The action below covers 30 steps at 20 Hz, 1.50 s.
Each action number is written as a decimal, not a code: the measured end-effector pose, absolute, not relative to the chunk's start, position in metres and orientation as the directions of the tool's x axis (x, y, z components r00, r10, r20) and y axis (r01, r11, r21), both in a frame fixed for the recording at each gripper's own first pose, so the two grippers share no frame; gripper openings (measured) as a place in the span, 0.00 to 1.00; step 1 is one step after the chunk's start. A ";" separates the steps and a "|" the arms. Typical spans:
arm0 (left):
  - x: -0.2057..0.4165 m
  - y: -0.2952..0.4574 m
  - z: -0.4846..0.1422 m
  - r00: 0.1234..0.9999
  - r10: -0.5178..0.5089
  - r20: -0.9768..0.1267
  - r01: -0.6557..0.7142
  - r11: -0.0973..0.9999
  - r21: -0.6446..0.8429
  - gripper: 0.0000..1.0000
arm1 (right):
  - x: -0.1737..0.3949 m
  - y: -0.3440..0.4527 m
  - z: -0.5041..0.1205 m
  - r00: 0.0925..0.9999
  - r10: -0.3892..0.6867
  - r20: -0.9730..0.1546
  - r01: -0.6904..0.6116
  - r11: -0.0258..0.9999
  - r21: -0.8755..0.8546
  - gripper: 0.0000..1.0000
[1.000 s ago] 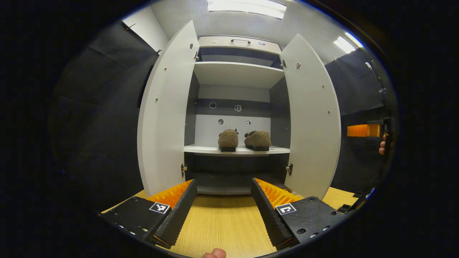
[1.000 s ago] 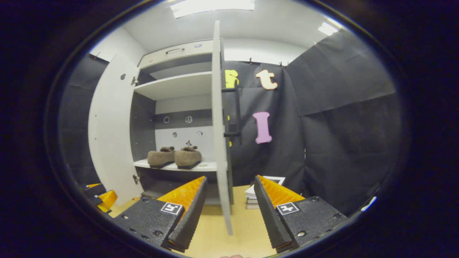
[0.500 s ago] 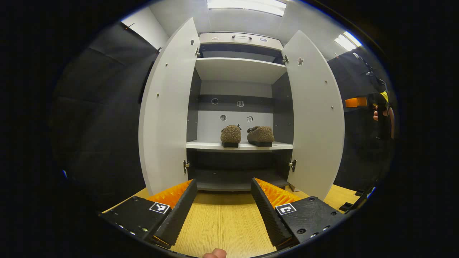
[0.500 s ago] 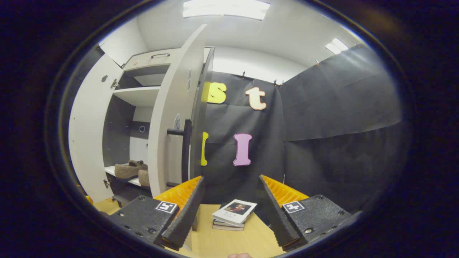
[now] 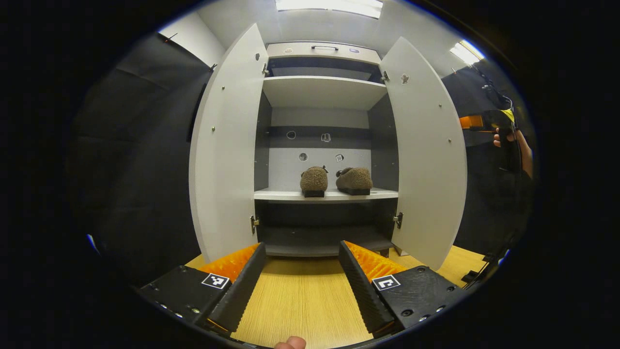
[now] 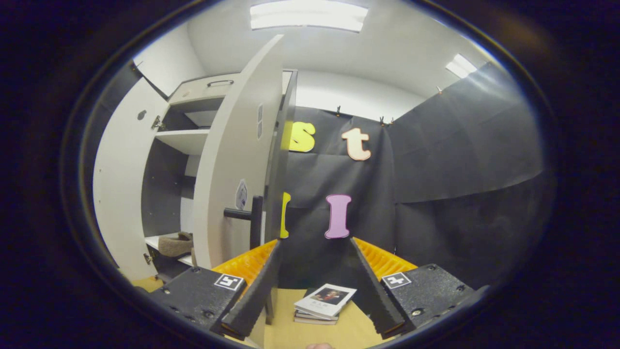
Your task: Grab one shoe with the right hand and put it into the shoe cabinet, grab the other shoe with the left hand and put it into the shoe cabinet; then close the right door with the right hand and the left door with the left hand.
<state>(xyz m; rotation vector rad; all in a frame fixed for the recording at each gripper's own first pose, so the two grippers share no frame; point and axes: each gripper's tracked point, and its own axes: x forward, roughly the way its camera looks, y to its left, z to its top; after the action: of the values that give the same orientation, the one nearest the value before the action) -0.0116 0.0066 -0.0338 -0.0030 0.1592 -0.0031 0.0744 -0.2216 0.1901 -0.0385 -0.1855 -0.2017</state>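
Right gripper view: unreadable book cover.

black cloth walls close the booth on both sides, clipped along the top edge below a white wall, and the white ceiling carries long bright light panels, with another smaller one off to the side. the floor is pale wood-grain board running forward under the furniture. a small stack of books lies on that floor near the foot of the cloth wall.
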 end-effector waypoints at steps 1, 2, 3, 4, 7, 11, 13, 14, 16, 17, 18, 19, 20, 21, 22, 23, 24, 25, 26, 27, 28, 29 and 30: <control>-0.011 0.005 -0.033 0.988 -0.008 -0.156 0.008 1.000 -0.002 0.92 | 0.075 -0.221 0.191 0.964 -0.192 0.184 0.198 0.980 -0.014 0.89; -0.007 0.002 -0.031 0.988 -0.014 -0.152 0.014 1.000 -0.005 0.92 | 0.074 -0.222 0.188 0.965 -0.193 0.179 0.197 0.980 -0.007 0.89; -0.005 0.000 -0.030 0.989 -0.020 -0.149 0.019 1.000 -0.010 0.92 | 0.075 -0.221 0.190 0.964 -0.194 0.182 0.196 0.981 0.007 0.90; -0.004 -0.002 -0.029 0.989 -0.024 -0.147 0.022 1.000 -0.016 0.92 | 0.075 -0.220 0.188 0.967 -0.189 0.172 0.189 0.982 0.015 0.89; -0.005 -0.003 -0.028 0.989 -0.031 -0.143 0.029 0.999 -0.020 0.92 | 0.073 -0.211 0.187 0.971 -0.171 0.166 0.173 0.985 0.007 0.86; -0.009 0.005 -0.032 0.989 -0.012 -0.148 0.011 1.000 -0.010 0.91 | 0.072 -0.176 0.191 0.973 -0.141 0.185 0.152 0.987 -0.047 0.86; -0.010 0.012 -0.034 0.988 0.001 -0.152 -0.003 1.000 -0.010 0.91 | 0.076 -0.156 0.189 0.979 -0.106 0.175 0.112 0.994 -0.022 0.89; -0.011 0.016 -0.033 0.988 0.010 -0.153 -0.011 1.000 -0.007 0.91 | 0.080 -0.146 0.190 0.981 -0.085 0.173 0.088 0.996 -0.010 0.92; -0.014 0.025 -0.033 0.988 0.033 -0.151 -0.034 0.999 -0.001 0.92 | 0.086 -0.131 0.189 0.985 -0.046 0.165 0.046 0.999 0.006 0.87; -0.015 0.030 -0.032 0.988 0.045 -0.151 -0.045 0.999 0.002 0.92 | 0.090 -0.121 0.188 0.988 -0.023 0.156 0.021 1.000 0.017 0.89; -0.017 0.036 -0.034 0.987 0.056 -0.153 -0.056 0.998 0.005 0.91 | 0.094 -0.113 0.188 0.988 -0.008 0.154 0.004 1.000 0.026 0.89; -0.019 0.041 -0.035 0.985 0.065 -0.162 -0.065 0.998 0.005 0.91 | 0.098 -0.107 0.188 0.988 -0.001 0.154 -0.004 0.999 0.032 0.89; -0.021 0.047 -0.035 0.983 0.075 -0.167 -0.075 0.997 0.004 0.91 | 0.104 -0.099 0.188 0.989 0.004 0.151 -0.008 1.000 0.028 0.86; -0.022 0.052 -0.034 0.982 0.084 -0.168 -0.085 0.996 0.001 0.91 | 0.111 -0.092 0.187 0.989 0.009 0.146 -0.012 1.000 0.016 0.86; -0.024 0.055 -0.033 0.982 0.091 -0.167 -0.093 0.996 0.000 0.92 | 0.117 -0.083 0.186 0.990 0.019 0.141 -0.020 1.000 0.005 0.86; -0.026 0.059 -0.032 0.981 0.099 -0.165 -0.100 0.995 0.003 0.92 | 0.124 -0.073 0.187 0.989 0.030 0.145 -0.031 1.000 0.002 0.89; -0.027 0.062 -0.032 0.981 0.105 -0.163 -0.105 0.994 0.006 0.91 | 0.133 -0.063 0.188 0.987 0.039 0.155 -0.040 0.999 0.005 0.89; -0.027 0.065 -0.031 0.980 0.111 -0.162 -0.111 0.994 0.010 0.91 | 0.142 -0.053 0.188 0.986 0.045 0.159 -0.048 0.999 0.015 0.90; -0.028 0.068 -0.032 0.980 0.117 -0.164 -0.116 0.993 0.011 0.91 | 0.151 -0.045 0.186 0.986 0.047 0.160 -0.051 0.998 0.024 0.91; -0.029 0.070 -0.033 0.979 0.121 -0.166 -0.121 0.993 0.010 0.91 | 0.158 -0.039 0.185 0.986 0.047 0.162 -0.053 0.998 0.028 0.89; -0.031 0.070 -0.033 0.978 0.122 -0.168 -0.123 0.992 0.006 0.92 | 0.163 -0.035 0.185 0.985 0.046 0.166 -0.052 0.998 0.033 0.91; -0.032 0.070 -0.034 0.978 0.122 -0.170 -0.124 0.992 0.003 0.92 | 0.166 -0.033 0.185 0.985 0.045 0.167 -0.052 0.998 0.035 0.91; -0.033 0.071 -0.034 0.977 0.124 -0.172 -0.125 0.992 0.004 0.92 | 0.166 -0.034 0.186 0.985 0.043 0.167 -0.050 0.998 0.038 0.91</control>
<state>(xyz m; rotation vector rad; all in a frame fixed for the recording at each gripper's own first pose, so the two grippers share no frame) -0.0330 0.0711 -0.0342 -0.0073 0.1727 0.1258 0.1660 -0.0335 0.1860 0.0422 -0.1671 0.0468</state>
